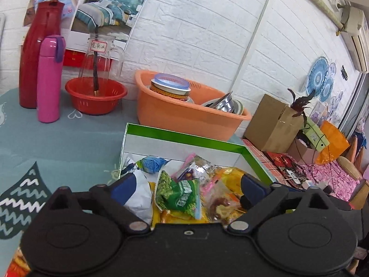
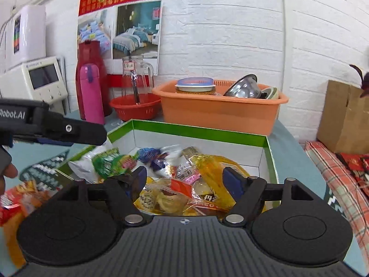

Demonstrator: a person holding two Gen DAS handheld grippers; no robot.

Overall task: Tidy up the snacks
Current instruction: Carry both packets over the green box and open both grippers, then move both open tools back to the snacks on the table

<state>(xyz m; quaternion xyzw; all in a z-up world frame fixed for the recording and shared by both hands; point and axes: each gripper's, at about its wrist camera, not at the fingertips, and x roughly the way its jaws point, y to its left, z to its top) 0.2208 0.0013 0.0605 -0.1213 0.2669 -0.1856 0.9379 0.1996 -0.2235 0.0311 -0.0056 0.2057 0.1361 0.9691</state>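
The left gripper [image 1: 188, 184] is wide open with nothing in it, and the right gripper [image 2: 184, 177] is wide open and empty too. Both hang just over the pile of snacks [image 2: 184, 180] inside the green box [image 1: 184, 136], which sits on the blue-green tablecloth [image 1: 57, 143]. The green snack bag [image 1: 182, 196] lies on top, between the left fingers. The bags are thin, shiny and all mixed up, so a grab could pinch two at once, or a slippery one could slide out. The two grippers are also near each other over the same box, so they might bump. A push on the low box wall could shove the whole box. Some red and orange packets [image 2: 16, 203] lie on the cloth outside the box, to its left, and I think they are not put away yet. Behind the box stands the orange tub [image 2: 219, 113] full of bowls, close to its back wall. Farther left are the red basket [image 1: 95, 97], the pink bottle [image 1: 49, 78] and the red jug [image 1: 39, 53]; a long reach could tip the tall ones.
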